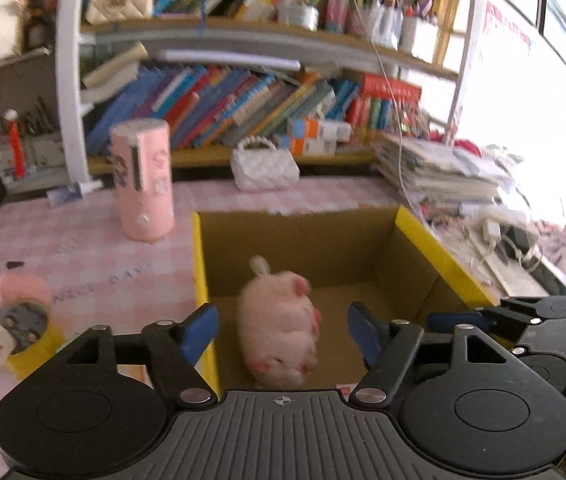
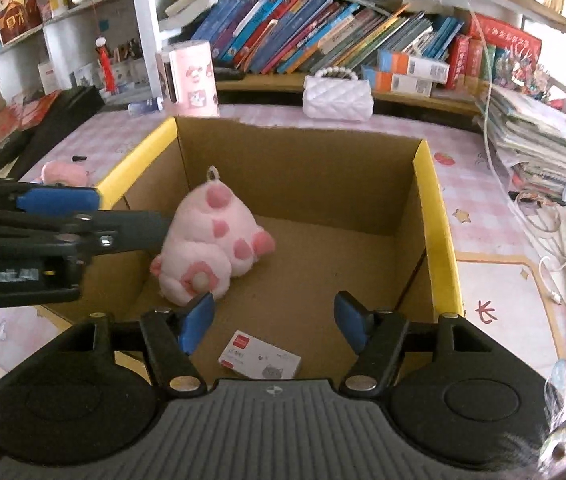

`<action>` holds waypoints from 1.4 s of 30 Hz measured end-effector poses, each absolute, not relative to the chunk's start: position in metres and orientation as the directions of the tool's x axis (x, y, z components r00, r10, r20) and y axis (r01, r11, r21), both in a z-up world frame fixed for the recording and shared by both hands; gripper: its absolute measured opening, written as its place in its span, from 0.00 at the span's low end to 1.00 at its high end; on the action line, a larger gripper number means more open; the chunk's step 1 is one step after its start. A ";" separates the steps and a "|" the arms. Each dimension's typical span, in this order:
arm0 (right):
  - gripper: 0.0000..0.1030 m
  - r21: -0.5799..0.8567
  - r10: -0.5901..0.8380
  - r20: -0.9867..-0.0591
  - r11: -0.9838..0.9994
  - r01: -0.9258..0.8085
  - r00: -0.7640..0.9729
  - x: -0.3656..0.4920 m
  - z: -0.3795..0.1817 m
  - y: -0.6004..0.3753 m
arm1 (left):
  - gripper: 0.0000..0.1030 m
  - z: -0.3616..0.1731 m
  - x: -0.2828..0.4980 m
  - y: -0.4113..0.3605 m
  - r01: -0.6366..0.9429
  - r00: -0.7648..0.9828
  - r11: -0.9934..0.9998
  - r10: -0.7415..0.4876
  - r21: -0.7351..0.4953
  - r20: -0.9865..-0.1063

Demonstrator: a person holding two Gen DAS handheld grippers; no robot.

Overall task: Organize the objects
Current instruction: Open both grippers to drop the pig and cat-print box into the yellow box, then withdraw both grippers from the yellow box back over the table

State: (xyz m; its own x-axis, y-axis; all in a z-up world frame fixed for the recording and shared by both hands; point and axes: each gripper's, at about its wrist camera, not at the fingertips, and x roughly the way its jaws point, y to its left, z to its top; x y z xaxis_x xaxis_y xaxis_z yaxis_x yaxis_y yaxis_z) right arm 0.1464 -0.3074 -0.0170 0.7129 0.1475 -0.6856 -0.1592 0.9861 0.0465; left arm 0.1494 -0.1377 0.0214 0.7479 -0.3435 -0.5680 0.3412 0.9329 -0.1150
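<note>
On the checked table, left of the box, a pink toy and a yellow cup are left unsorted. The left gripper is held over the cardboard box with jaws apart and nothing between the pads; the plush pig lies on the box floor, evidently just deposited. The right gripper hangs likewise parted and empty above a small white carton. A reach left for the remaining items is probably called for.

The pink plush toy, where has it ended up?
The pink plush toy lies on the floor of the open cardboard box, toward its left wall in the right wrist view, with a small white packet nearer the camera.
</note>
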 end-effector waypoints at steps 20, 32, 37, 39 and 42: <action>0.67 -0.032 -0.181 -0.497 0.981 0.190 0.849 0.043 0.009 -0.280 | 0.94 0.025 0.061 -0.073 0.275 0.841 0.951 -0.308 -0.139 -0.445; 0.68 -0.022 -0.197 -0.620 0.972 0.234 0.759 -0.009 -0.017 -0.232 | 0.94 0.003 0.014 -0.042 0.313 0.785 0.948 -0.295 -0.061 -0.544; 0.71 -0.017 -0.176 -0.643 0.976 0.217 0.745 -0.024 -0.024 -0.212 | 0.94 -0.004 0.001 -0.025 0.303 0.770 0.951 -0.278 -0.055 -0.574; 0.71 -0.012 -0.165 -0.653 0.978 0.207 0.739 -0.028 -0.027 -0.205 | 0.94 -0.006 -0.003 -0.019 0.301 0.763 0.952 -0.272 -0.050 -0.587; 0.71 -0.008 -0.148 -0.665 0.981 0.192 0.732 -0.033 -0.031 -0.194 | 0.94 -0.009 -0.008 -0.011 0.296 0.755 0.954 -0.262 -0.044 -0.601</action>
State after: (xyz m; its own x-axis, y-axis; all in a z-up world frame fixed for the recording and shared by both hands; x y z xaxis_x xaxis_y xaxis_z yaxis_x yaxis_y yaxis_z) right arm -0.0328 -0.1935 -0.0305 0.7318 -0.1485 -0.6652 0.1920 0.9814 -0.0078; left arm -0.0080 -0.0106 -0.0091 0.7553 -0.2619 -0.6008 0.2955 0.9543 -0.0445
